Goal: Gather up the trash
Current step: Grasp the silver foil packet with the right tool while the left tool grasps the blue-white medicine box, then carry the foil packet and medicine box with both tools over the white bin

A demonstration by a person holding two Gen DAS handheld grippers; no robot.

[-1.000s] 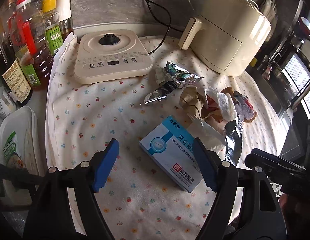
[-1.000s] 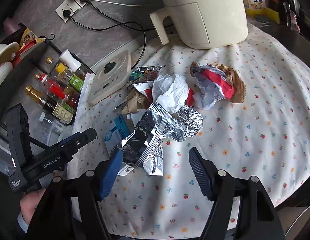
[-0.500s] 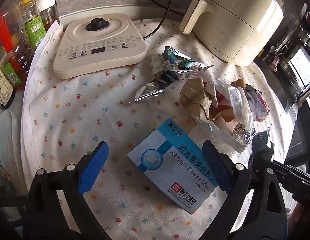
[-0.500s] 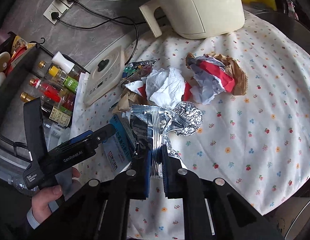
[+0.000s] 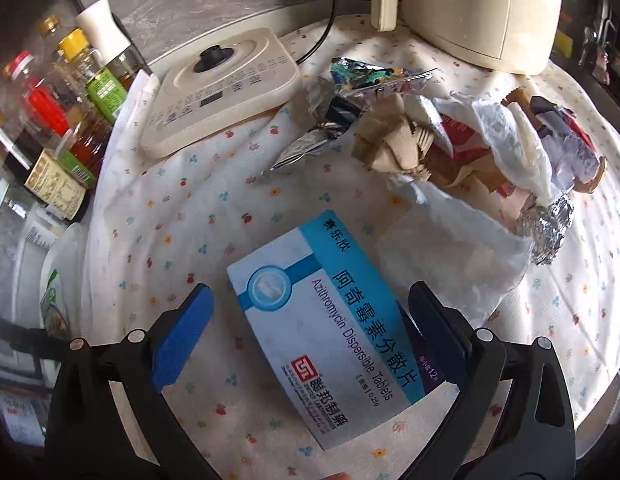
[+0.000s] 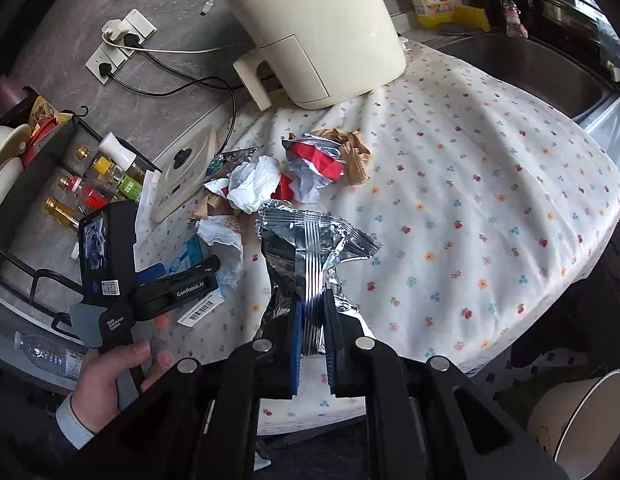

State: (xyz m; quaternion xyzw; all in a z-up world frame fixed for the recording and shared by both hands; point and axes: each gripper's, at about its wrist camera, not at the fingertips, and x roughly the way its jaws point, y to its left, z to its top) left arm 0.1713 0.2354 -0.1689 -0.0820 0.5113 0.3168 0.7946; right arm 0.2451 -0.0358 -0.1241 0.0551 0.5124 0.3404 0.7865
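A blue-and-white medicine box [image 5: 329,344] lies flat on the flowered cloth [image 5: 170,216]. My left gripper [image 5: 310,292] is low over it. Its jaws are opening, one on each side of the box, and the pads do not touch it. In the right wrist view a hand holds that left gripper [image 6: 182,276] beside the box [image 6: 190,252]. My right gripper [image 6: 313,312] is shut on a crumpled silver foil wrapper [image 6: 310,240], which is lifted off the cloth. Behind lies the trash pile: brown paper [image 5: 393,148], white tissue [image 5: 509,136], a foil ball [image 5: 545,228] and a red-and-white wrapper [image 6: 317,160].
A cream air fryer [image 6: 310,28] stands at the back, with an induction cooker [image 5: 222,88] to its left. Sauce bottles [image 5: 70,112] line the left edge. A sink [image 6: 529,64] lies at the far right. A cream pot [image 6: 581,420] sits below the table's near edge.
The right gripper shut on the foil wrapper and drew it up and away from the pile. The left gripper came down closer over the box and its jaws spread wider.
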